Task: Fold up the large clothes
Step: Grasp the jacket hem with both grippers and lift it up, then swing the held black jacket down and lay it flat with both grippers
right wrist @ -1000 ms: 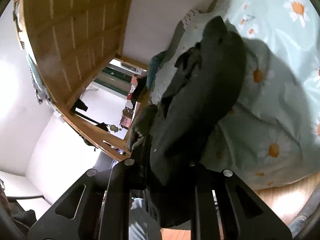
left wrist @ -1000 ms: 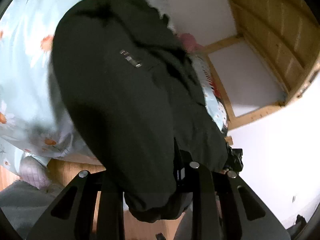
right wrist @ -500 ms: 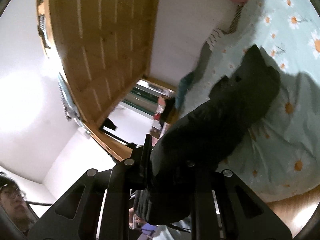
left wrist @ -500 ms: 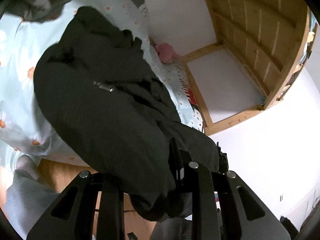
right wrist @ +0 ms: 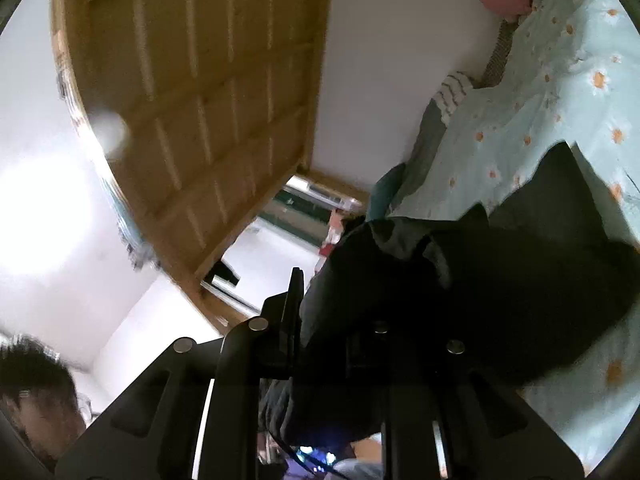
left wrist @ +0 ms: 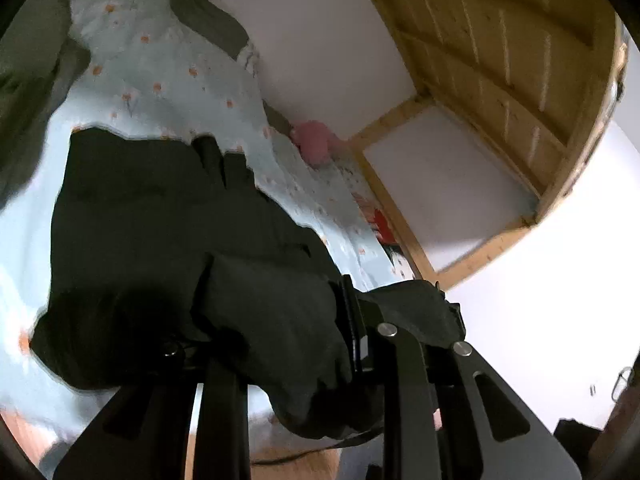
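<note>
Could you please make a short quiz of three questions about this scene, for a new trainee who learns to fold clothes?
1. True or false: both grippers are shut on the dark garment.
2. What lies under the garment? A) a bare wooden table B) a light blue sheet with daisies C) a grey carpet
3. Fill in: the pink soft toy lies on the bed against the white ____.

Key
1. True: the left gripper and the right gripper each pinch a fold of it.
2. B
3. wall
</note>
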Motion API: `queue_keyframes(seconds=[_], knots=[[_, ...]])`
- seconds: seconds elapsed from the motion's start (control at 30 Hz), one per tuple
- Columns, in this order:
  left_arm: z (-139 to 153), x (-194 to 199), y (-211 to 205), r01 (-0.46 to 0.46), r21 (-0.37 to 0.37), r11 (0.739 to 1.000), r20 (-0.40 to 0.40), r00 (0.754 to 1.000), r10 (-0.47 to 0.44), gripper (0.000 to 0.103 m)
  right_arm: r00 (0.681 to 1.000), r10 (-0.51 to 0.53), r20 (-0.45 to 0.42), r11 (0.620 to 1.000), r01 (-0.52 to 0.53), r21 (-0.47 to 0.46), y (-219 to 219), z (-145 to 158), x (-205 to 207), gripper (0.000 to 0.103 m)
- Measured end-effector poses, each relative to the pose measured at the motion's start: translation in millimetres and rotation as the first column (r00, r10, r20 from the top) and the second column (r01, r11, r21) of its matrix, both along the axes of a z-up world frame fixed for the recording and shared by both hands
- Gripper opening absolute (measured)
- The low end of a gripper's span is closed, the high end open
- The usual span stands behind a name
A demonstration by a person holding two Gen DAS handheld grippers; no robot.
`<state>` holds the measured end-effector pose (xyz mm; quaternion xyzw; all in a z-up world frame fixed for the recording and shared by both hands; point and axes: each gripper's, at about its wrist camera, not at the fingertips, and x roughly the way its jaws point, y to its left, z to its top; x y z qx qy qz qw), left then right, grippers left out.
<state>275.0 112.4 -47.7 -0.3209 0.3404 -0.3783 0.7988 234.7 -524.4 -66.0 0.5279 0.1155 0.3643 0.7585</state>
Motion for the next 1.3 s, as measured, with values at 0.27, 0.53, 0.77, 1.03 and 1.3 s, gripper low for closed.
queue_keyframes(seconds=[0.27,0.53,0.77,1.03,1.3], knots=[[-7,133,13,-0.136,-0.036,0.99,-0.112,0.985,0.131,0.022,0.987,-0.065,-0.147,0.997,0.057,-0.061,-3,31,176,0.017],[-45,255,25,-0.251,-0.095,0.963,-0.263,0.94,0.219,0.025,0.921,-0.146,-0.362,0.989,0.136,-0.053,11,6,336,0.018],[-88,311,44,-0.28,-0.249,0.927,-0.378,0.91,0.173,0.072,0.826,-0.209,-0.523,0.978,0.183,-0.102,27,-18,424,0.101],[-78,327,57,-0.339,-0.161,0.927,-0.25,0.922,0.294,0.097,0.942,-0.225,-0.249,0.85,0.065,-0.523,53,56,427,0.1],[19,249,-68,-0.512,0.376,0.772,0.204,0.859,0.47,0.097,0.974,-0.202,-0.104,0.246,-0.052,-0.968,200,49,362,0.1]])
